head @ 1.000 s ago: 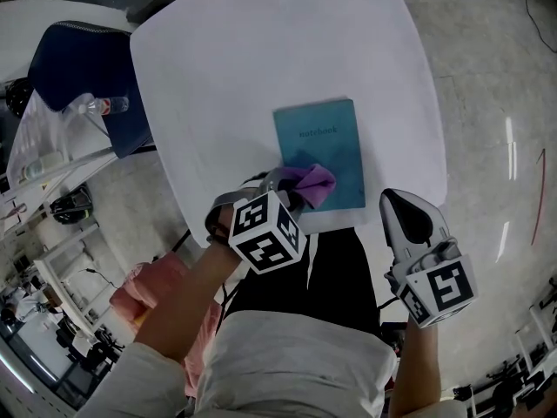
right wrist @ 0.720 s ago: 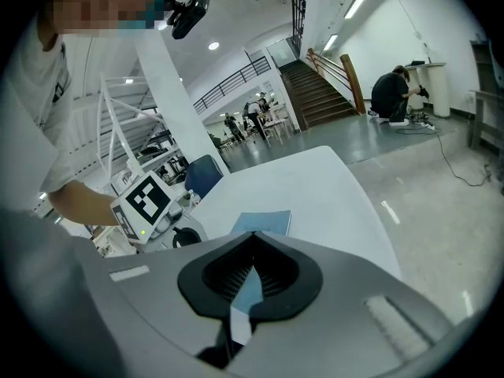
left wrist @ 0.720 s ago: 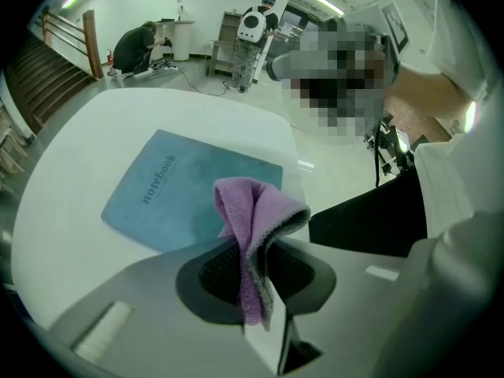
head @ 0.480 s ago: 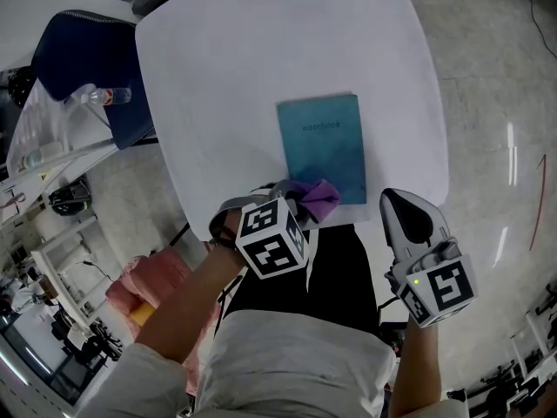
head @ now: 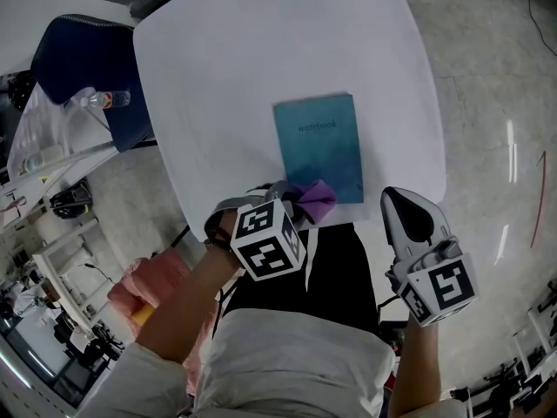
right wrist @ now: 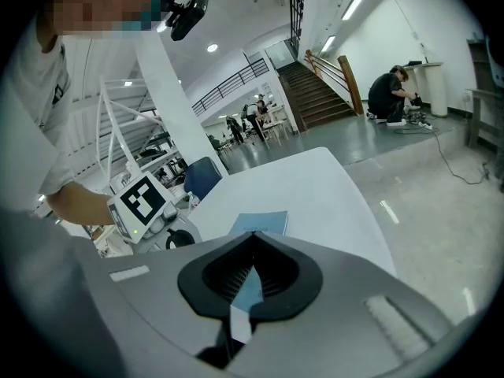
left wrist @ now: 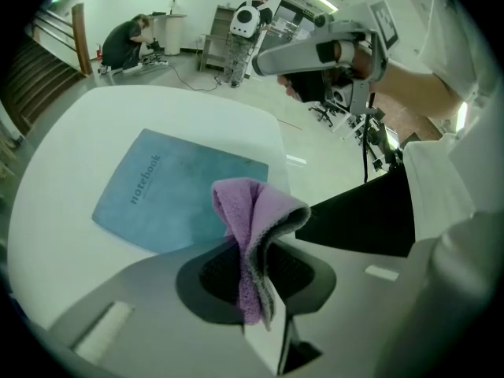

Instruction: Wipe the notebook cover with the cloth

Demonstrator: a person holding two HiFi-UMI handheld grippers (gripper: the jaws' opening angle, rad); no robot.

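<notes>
A teal notebook [head: 318,149] lies flat on the white round table [head: 261,50], close to its near edge. My left gripper [head: 294,200] is shut on a purple cloth [head: 316,199], held at the notebook's near left corner. In the left gripper view the folded cloth [left wrist: 253,215] sticks up out of the jaws in front of the notebook [left wrist: 169,191]; whether it touches the cover is unclear. My right gripper [head: 406,209] hangs off the table's near right edge, jaws shut and holding nothing. From its view the notebook [right wrist: 260,222] lies ahead.
A blue chair [head: 83,64] and a water bottle [head: 103,102] are left of the table. The person's dark lap [head: 348,268] lies below the table's near edge. A crouching person [left wrist: 126,42] and equipment racks stand far off.
My left gripper has drawn the cloth back from the notebook's near left part toward the table's near edge. The right gripper has stayed put.
</notes>
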